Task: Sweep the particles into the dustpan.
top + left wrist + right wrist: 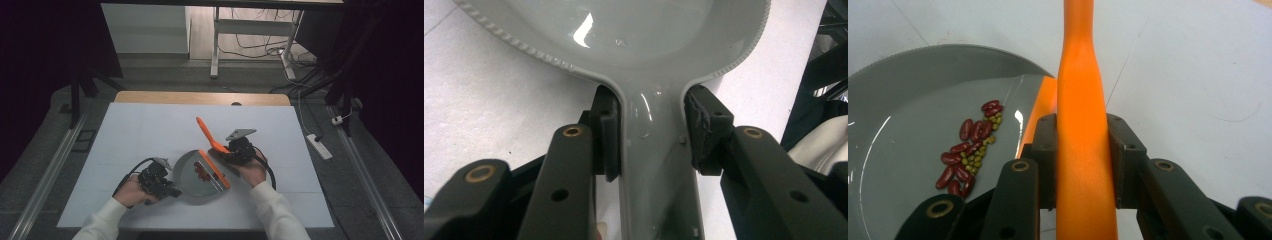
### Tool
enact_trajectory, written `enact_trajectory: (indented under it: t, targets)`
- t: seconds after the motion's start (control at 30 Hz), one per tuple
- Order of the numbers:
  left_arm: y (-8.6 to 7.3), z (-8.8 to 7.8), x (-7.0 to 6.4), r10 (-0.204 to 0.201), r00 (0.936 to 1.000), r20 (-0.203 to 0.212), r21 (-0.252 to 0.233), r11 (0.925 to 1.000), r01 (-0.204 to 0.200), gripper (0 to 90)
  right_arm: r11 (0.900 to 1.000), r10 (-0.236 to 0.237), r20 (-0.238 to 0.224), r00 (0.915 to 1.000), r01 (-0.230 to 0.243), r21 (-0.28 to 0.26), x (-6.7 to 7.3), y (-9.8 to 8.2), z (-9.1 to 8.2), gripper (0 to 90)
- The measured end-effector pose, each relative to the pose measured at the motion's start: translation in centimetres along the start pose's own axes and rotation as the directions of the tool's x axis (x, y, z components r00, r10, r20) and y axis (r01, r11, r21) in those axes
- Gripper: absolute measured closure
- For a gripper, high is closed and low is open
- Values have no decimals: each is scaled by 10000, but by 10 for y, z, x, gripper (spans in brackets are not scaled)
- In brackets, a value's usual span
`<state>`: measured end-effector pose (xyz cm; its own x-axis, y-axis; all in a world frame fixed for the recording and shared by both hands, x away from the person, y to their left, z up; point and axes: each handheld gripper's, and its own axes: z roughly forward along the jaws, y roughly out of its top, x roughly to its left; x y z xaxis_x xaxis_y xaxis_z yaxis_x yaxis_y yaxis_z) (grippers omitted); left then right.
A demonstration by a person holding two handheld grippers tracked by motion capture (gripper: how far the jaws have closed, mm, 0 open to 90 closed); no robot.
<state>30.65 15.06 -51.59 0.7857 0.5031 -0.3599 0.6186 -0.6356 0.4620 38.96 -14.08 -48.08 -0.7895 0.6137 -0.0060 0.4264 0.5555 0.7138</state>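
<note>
A grey round pan [191,188] with a short handle [655,170] lies near the front of the white table [150,130]. My left gripper [168,190] [651,131] is shut on that handle, its pads pressed on both sides. A small pile of red beans and green peas [202,171] [969,150] rests inside the pan [898,105]. My right gripper [231,150] [1082,150] is shut on the orange handle [206,131] [1079,75] of a scraper. The scraper's blade [216,170] [1034,102] stands in the pan just right of the beans.
A wooden table edge [200,97] shows beyond the white top. On the floor behind are white desk legs [215,45], tangled cables [260,47] and a power strip [320,146] at the right. The white surface is bare around the pan.
</note>
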Motion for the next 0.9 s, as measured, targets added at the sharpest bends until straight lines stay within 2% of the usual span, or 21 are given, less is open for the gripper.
enact_trajectory:
  t: [0.17, 0.43, 0.47, 0.5, 0.53, 0.63, 0.7, 0.9]
  targets:
    - [0, 0, 0, 4, 10000, -4, 8, 10000, -4, 617, 9999, 74, -311, 9995, -76, -74, 5, 0, 2, 701]
    - [0, 1, 0, -1, 10000, 5, 33, 10000, 1, 617, 9996, 146, -374, 9992, -155, -233, 19, -1, 4, 701]
    - [0, 1, 0, -11, 10000, 0, 44, 10000, 11, 617, 9992, 209, -648, 9977, -232, -337, 21, 0, 4, 702]
    - [0, 1, 0, -12, 10000, -7, 52, 10000, 12, 617, 9992, 209, -648, 9977, -232, -337, 21, 0, 4, 702]
    - [0, 1, 0, -13, 10000, -10, 54, 10000, 13, 617, 9986, 317, -879, 9956, -353, -406, 22, 0, 3, 702]
    - [0, 1, 0, -10, 10000, 3, 40, 10000, 10, 617, 9960, 509, -1727, 9837, -628, -640, 27, 3, 2, 702]
    - [0, 1, 0, -5, 10000, 6, 28, 10000, 5, 617, 9947, 457, -1889, 9809, -622, -824, 29, 6, 0, 702]
    - [0, 1, 0, -7, 10000, -1, 46, 10000, 7, 617, 9911, 404, -1275, 9910, -559, -1205, 21, 9, -13, 702]
